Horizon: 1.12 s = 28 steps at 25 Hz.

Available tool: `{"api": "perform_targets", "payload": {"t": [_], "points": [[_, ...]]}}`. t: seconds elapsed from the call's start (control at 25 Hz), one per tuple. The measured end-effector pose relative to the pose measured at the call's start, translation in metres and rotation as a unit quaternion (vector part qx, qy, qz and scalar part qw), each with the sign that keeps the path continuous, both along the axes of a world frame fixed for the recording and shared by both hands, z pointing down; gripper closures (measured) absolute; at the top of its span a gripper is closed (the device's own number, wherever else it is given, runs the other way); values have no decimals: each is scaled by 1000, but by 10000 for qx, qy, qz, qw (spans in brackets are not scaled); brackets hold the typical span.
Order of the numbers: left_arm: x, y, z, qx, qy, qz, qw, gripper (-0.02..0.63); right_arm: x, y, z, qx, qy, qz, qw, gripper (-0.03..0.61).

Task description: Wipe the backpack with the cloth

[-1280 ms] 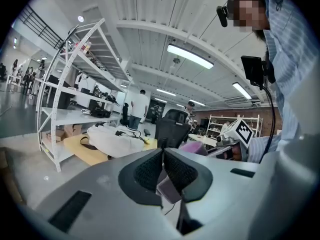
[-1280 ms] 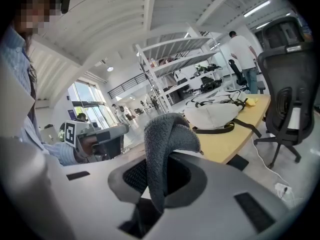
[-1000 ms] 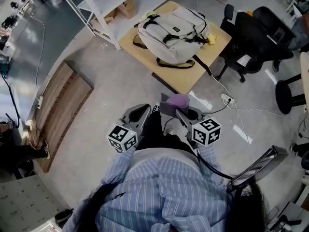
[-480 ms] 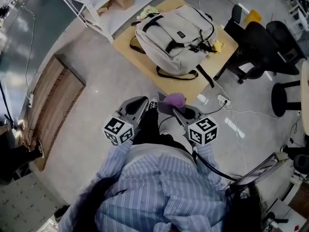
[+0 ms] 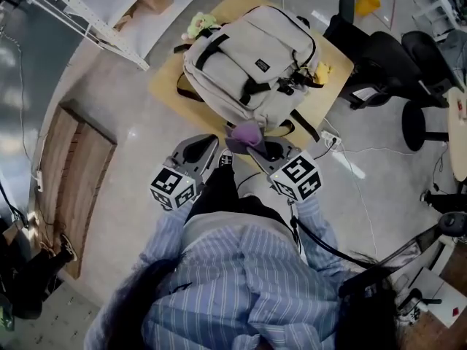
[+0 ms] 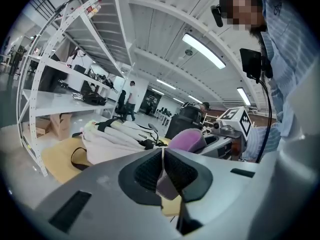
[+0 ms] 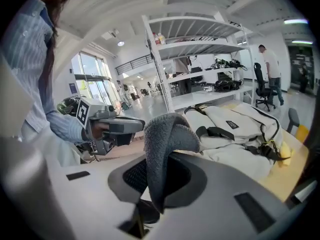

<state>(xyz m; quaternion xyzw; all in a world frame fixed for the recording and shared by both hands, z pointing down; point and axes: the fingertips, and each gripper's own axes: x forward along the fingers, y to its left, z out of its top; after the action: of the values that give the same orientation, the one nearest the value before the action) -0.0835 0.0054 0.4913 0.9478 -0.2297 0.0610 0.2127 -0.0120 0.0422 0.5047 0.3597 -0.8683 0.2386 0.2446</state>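
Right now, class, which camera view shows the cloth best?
The right gripper view: the cloth fills its centre, pinched between the right gripper's jaws, with its pile plain to see. The head view shows only a small purple fold at that gripper's tip. The left gripper view shows a purple lump beyond the left gripper's shut jaws.

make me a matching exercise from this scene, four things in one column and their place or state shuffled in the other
Things:
1. backpack
2. cloth
3. left gripper
4. office chair

Places or states:
A. shut, with nothing between the jaws
B. lying on the wooden table
C. black, standing beside the table
D. pinched in the right gripper

Pairs: 1-B, 2-D, 3-A, 4-C
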Motion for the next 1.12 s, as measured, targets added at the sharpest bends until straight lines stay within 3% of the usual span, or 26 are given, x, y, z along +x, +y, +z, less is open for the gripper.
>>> {"api": "perform_targets", "payload": {"t": [0.24, 0.44, 0.88, 1.12], "points": [[-5, -48, 9, -119, 10, 125, 9999, 598, -17, -37, 19, -231, 28, 181, 9996, 537], [-10, -73, 11, -76, -23, 245, 9997, 598, -7, -47, 37, -465, 371, 227, 9980, 537], [3, -71, 6, -67, 156, 242, 9996, 598, 73, -43, 49, -708, 1007, 488, 9912, 537], [8, -66, -2, -54, 225, -86, 9997, 598, 125, -54, 45, -645, 1333, 501, 9877, 537]]}}
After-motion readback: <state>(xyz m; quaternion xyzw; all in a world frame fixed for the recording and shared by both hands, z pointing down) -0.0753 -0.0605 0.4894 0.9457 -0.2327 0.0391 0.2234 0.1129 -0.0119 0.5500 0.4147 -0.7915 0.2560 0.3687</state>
